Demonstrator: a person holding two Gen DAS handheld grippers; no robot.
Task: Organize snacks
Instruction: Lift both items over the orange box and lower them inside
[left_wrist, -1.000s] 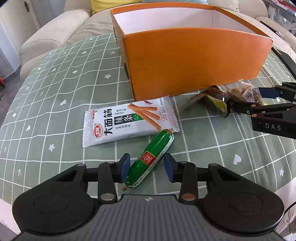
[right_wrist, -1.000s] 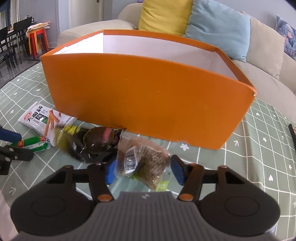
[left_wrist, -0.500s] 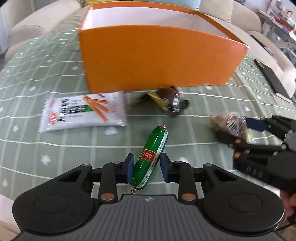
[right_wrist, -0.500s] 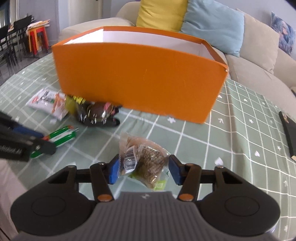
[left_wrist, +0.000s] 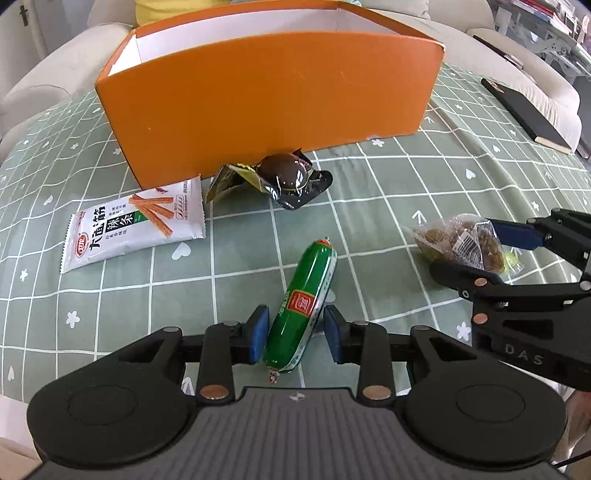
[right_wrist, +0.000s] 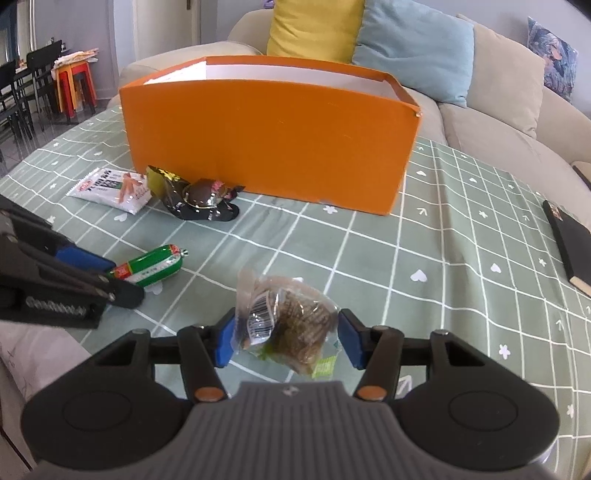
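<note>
My left gripper (left_wrist: 295, 334) is shut on a green sausage (left_wrist: 303, 306), holding its near end; the sausage points away toward an orange box (left_wrist: 273, 92). My right gripper (right_wrist: 286, 338) is shut on a clear bag of brown cakes (right_wrist: 284, 321). The bag also shows in the left wrist view (left_wrist: 461, 243), and the sausage in the right wrist view (right_wrist: 151, 266). A white spicy-strip packet (left_wrist: 136, 221) and a dark wrapped snack (left_wrist: 284, 177) lie on the cloth just in front of the box. The box interior is hidden.
The table has a green checked cloth (right_wrist: 461, 240). A black notebook (right_wrist: 569, 243) lies at the right edge. A beige sofa with yellow and blue cushions (right_wrist: 406, 40) stands behind the box. Chairs and stools stand far left.
Both grippers have drawn back from the box with their snacks. The sausage and the cake bag have moved away from the other packets, toward the near side of the table.
</note>
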